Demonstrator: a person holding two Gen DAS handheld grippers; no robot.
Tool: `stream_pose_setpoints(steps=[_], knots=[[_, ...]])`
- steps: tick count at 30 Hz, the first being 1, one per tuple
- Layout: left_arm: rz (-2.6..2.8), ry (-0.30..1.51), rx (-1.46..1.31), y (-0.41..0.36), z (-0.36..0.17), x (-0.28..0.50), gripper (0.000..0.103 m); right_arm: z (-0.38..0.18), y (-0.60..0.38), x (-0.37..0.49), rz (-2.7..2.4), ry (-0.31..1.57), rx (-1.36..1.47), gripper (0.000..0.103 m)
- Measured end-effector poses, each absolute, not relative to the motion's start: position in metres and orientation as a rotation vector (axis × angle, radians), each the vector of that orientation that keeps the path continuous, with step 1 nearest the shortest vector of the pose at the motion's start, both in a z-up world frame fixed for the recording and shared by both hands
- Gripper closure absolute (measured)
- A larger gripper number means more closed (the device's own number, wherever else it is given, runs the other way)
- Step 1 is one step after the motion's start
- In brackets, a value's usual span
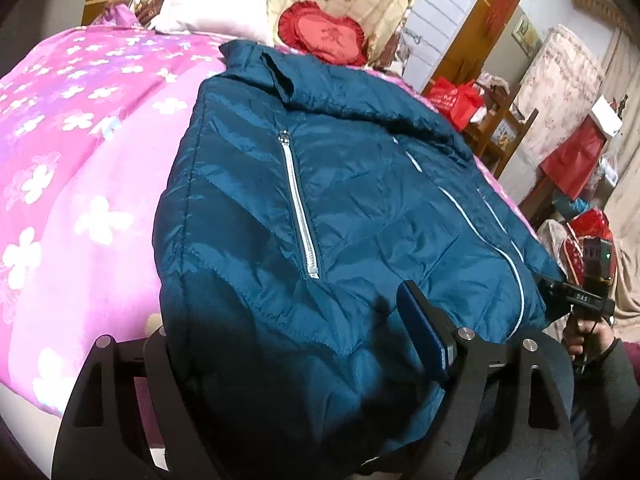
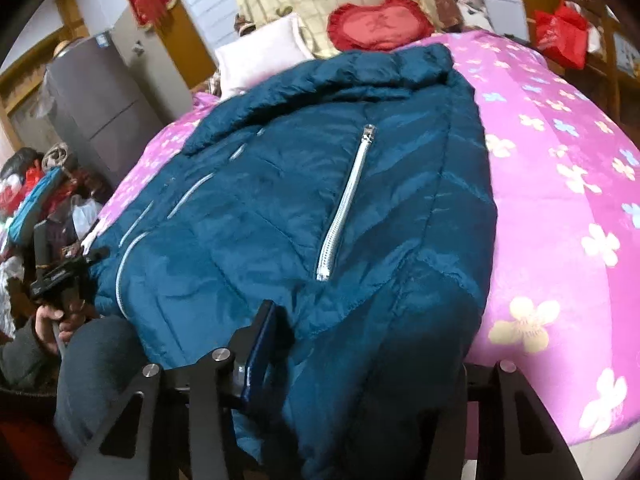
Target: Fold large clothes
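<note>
In the left wrist view a teal quilted jacket lies front-up on a pink flowered bedspread, collar toward the far pillows and hem at the near edge of the bed. A silver pocket zipper runs down its left half, and the main front zipper curves down the right. The left gripper stands with its fingers wide apart, the jacket's near hem bunched between them; the right finger's blue pad rests on top of the fabric, while the left finger is hidden under the cloth. At the right edge a hand grips the handle of the other tool. A red heart cushion and a white pillow sit at the head of the bed. In the right wrist view the same jacket fills the middle, its pocket zipper slanting toward the camera. The right gripper is likewise spread wide across the hem, its blue pad on the fabric at the left, the other finger out of sight beneath the cloth
</note>
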State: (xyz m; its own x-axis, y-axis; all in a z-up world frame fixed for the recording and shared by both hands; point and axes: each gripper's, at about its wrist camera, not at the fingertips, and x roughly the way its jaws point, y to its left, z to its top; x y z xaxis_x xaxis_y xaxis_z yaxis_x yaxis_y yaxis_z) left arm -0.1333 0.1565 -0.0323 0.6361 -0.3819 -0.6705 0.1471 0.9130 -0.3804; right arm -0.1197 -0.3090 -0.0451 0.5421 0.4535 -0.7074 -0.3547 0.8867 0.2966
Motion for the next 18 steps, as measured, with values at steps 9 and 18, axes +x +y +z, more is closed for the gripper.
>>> stream_pose_setpoints(steps=[9, 18], knots=[[-0.154, 0.807, -0.293, 0.171, -0.017, -0.136, 0.091, -0.019, -0.294, -0.14, 0.353, 0.741, 0.047, 0.085], [-0.176, 0.624, -0.415, 0.222, 0.057, -0.151, 0.092, 0.037, -0.3, -0.191, 0.347, 0.457, 0.213, 0.091]])
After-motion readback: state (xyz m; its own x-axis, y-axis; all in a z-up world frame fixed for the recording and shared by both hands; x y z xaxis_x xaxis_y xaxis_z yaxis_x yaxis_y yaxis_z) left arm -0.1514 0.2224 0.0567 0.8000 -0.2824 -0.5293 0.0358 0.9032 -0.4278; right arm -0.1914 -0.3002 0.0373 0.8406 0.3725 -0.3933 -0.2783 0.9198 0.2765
